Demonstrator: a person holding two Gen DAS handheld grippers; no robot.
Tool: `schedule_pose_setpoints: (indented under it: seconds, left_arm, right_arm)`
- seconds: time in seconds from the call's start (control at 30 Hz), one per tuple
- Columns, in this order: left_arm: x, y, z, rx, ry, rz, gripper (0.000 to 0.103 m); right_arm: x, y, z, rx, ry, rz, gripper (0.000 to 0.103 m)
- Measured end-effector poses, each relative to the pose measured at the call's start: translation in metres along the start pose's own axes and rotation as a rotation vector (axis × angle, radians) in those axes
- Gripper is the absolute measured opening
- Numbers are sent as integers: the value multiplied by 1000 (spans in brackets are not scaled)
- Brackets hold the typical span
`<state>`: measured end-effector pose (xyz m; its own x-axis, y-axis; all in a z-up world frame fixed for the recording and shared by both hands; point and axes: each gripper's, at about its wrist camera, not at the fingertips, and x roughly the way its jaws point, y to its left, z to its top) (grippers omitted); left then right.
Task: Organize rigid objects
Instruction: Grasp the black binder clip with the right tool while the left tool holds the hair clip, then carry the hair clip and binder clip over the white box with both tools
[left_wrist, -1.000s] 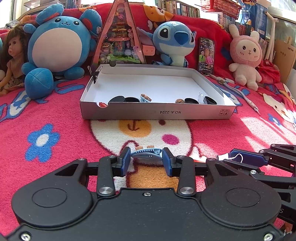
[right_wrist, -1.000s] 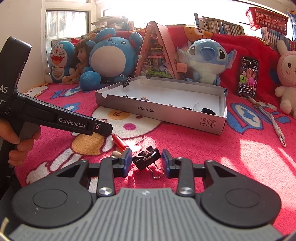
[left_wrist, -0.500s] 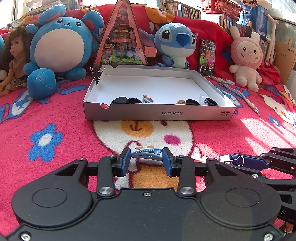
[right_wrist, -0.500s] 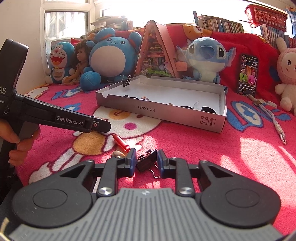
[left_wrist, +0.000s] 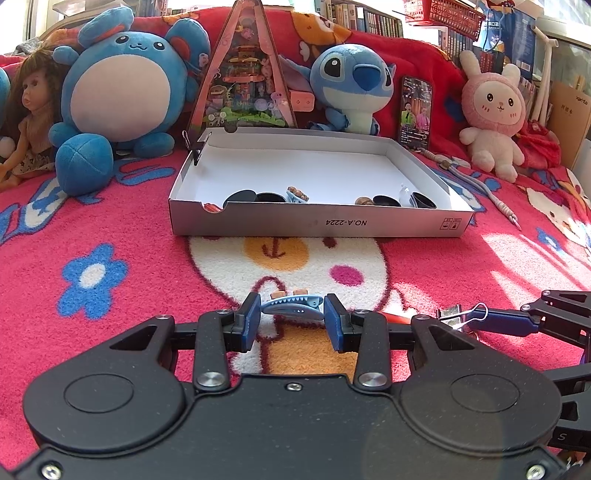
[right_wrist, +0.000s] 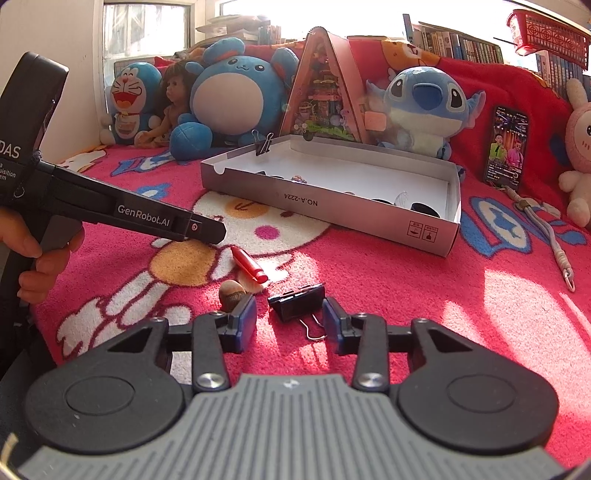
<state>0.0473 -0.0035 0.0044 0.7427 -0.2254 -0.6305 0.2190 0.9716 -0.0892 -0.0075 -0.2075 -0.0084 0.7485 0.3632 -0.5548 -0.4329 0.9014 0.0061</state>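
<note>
1. Right gripper (right_wrist: 289, 319): jaws opening now, spread wider than half a sec ago, when they sat pinched tight on the black binder clip (right_wrist: 298, 300). The clip lies on the red blanket (right_wrist: 406, 295) between the pads, touching neither.
2. Meaning: that grab came undone, prob. a slipped or misaligned pinch, so the clip needs a fresh approach before it goes anywhere.
3. Left gripper (left_wrist: 291, 320): no change. Pads are pressed on the blue shark-shaped hair clip (left_wrist: 291, 308), one at each end. It sits low over the blanket; can't tell from this angle whether it's lifted clear.
4. Just beside the binder clip: a red pen-like stick (right_wrist: 248, 264) and a small brown nut-like piece (right_wrist: 231, 292), both loose on the blanket.
5. Further out: the white cardboard box (right_wrist: 332, 206) w/ several small items already inside along its near wall. It's well apart from both grippers, so neither clip is sorted yet.
</note>
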Motion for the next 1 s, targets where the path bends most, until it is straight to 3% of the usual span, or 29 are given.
schedule_pose_setpoints:
  seconds: [0.27, 0.33, 0.4, 0.73, 1.0]
  left_arm:
    - [0, 0, 1, 0, -3, 2, 36]
    - [1, 1, 1, -3, -3, 3, 36]
    - [1, 1, 1, -6, -3, 4, 36]
    - [2, 1, 7, -23, -19, 11, 36]
    - [3, -2, 23, -28, -48, 7, 36]
  right_arm:
    - [11, -10, 9, -35, 46, 29, 60]
    - [10, -10, 10, -28, 45, 45, 42]
    - [10, -9, 11, -8, 41, 36, 42]
    - [12, -9, 28, 132, 12, -146, 41]
    - [22, -21, 44, 223, 9, -207, 41]
